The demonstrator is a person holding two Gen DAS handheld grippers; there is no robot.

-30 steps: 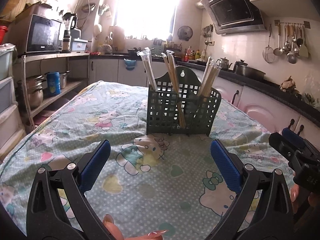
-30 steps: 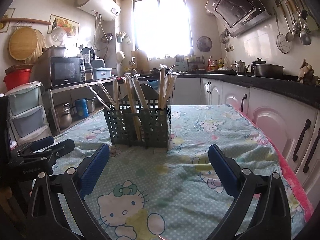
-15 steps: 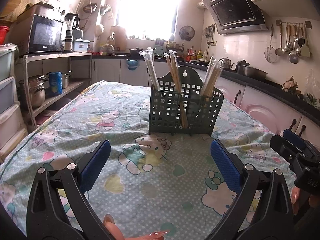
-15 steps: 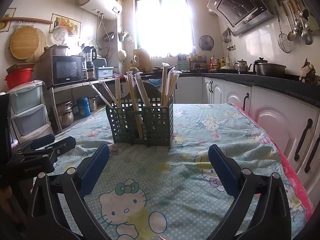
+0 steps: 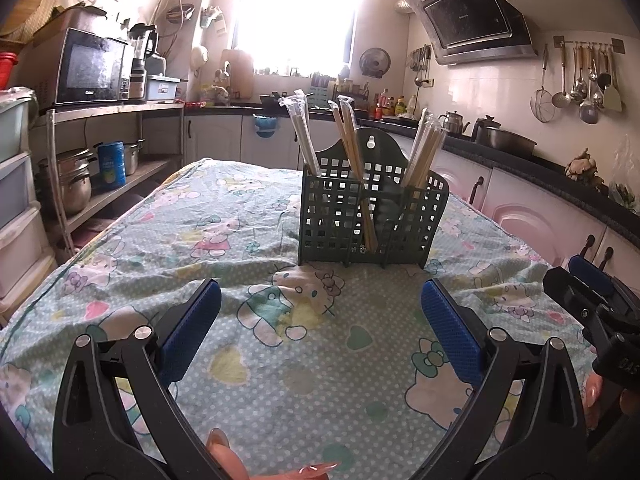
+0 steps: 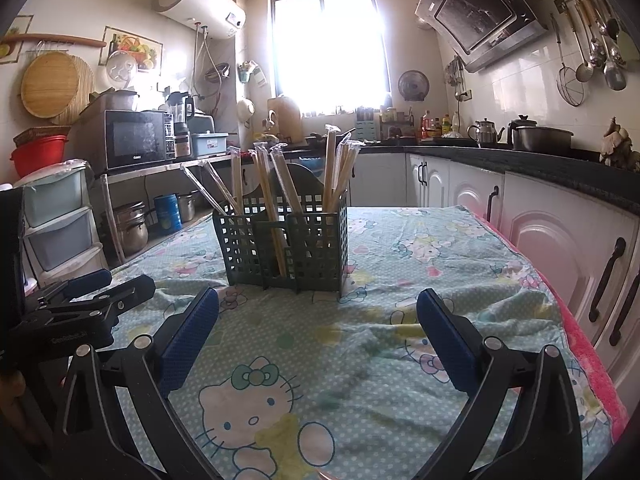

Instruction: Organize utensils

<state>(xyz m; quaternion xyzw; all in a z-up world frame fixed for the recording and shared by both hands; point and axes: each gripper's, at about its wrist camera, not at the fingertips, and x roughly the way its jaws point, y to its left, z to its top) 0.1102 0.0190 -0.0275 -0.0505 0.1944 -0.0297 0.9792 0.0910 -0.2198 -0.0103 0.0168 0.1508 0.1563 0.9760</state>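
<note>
A dark green lattice utensil holder [image 5: 366,216] stands upright on the table, also in the right wrist view [image 6: 282,240]. Several plastic-wrapped pairs of chopsticks [image 5: 348,136] stick up from its compartments, also seen in the right wrist view [image 6: 276,192]. My left gripper [image 5: 320,316] is open and empty, held back from the holder above the cloth. My right gripper [image 6: 318,320] is open and empty, also short of the holder. Each gripper shows in the other's view: the right one [image 5: 592,300], the left one [image 6: 84,300].
A Hello Kitty tablecloth [image 5: 280,360] covers the table. White cabinets [image 6: 560,240] and a dark counter with a pot [image 6: 540,138] run along the right. A shelf with a microwave [image 6: 136,140] and plastic drawers [image 6: 56,220] stand at the left.
Both views have shifted slightly; the holder sits a little more to the right in the left wrist view and appears marginally nearer. Both grippers stay open.
</note>
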